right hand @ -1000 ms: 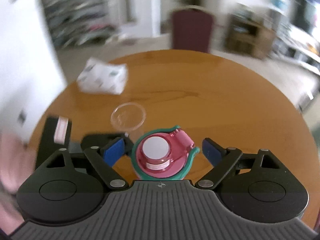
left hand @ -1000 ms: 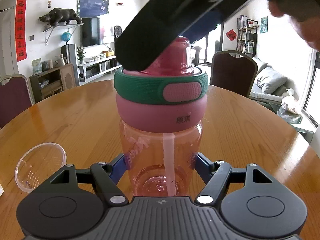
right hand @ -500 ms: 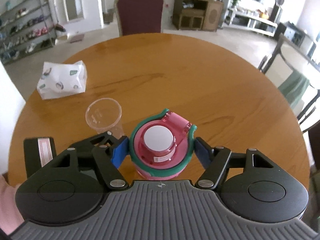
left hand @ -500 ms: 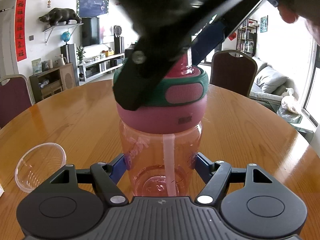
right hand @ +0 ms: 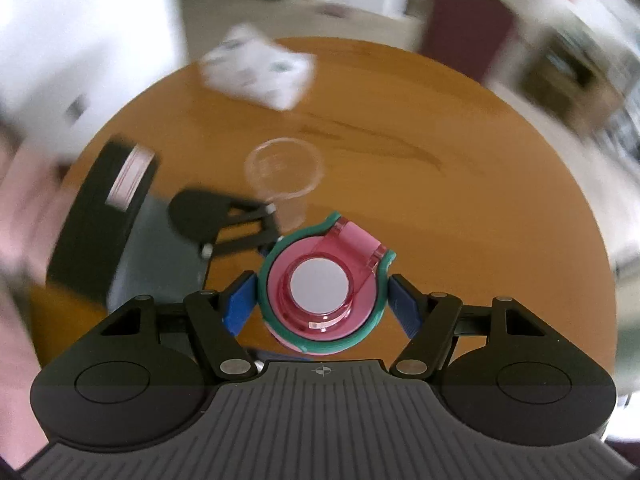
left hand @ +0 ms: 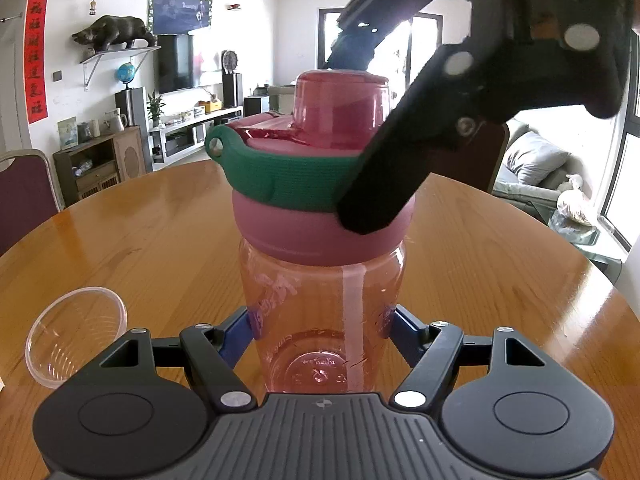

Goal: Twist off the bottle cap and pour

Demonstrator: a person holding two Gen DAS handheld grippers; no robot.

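A translucent pink bottle with a straw inside stands on the round wooden table. Its pink cap carries a green band and a flip lid. My left gripper is shut on the bottle's lower body. My right gripper comes from above and is shut on the cap, blue pads against the green band. One of its fingers crosses the cap in the left wrist view. A clear plastic cup stands to the bottle's left; it also shows in the right wrist view.
A white tissue pack lies on the far side of the table. Dark red chairs stand around the table. The right wrist view is motion-blurred.
My right gripper has turned around the bottle's axis with the cap; the green band's end and the flip lid's hinge have swung round. The bottle and my left gripper have stayed still.
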